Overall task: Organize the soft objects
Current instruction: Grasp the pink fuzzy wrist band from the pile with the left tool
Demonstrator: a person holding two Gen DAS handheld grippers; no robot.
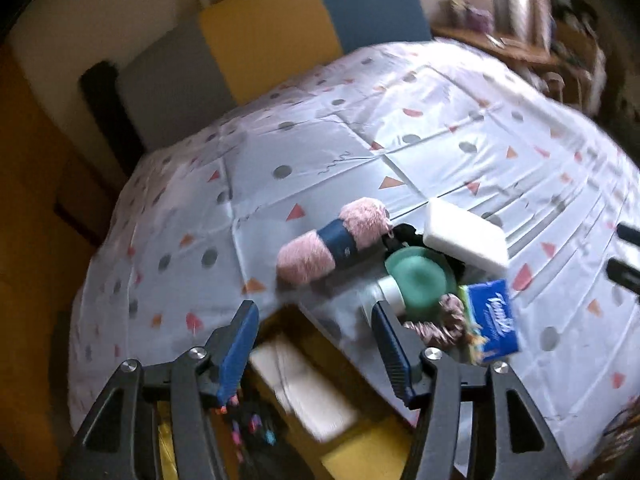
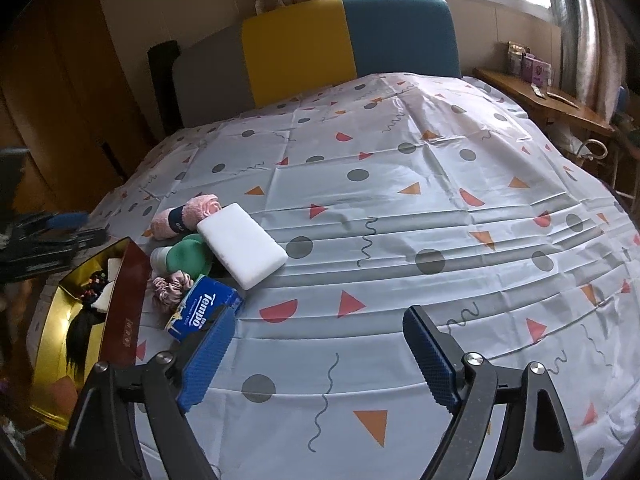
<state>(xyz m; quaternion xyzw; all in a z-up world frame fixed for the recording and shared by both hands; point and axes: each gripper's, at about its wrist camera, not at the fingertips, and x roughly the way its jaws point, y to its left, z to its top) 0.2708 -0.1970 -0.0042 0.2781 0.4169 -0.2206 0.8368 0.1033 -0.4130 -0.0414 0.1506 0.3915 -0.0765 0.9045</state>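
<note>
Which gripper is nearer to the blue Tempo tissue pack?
Right. The right gripper has one fingertip right beside the Tempo tissue pack; the left gripper hovers over the gold box, farther away.

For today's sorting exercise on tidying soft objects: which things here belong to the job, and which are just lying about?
Part of the job: pink fluffy roll, white sponge block, green squashy item, pink scrunchie, Tempo tissue pack, gold box.

Just lying about: patterned tablecloth, colour-block chair, side table.
</note>
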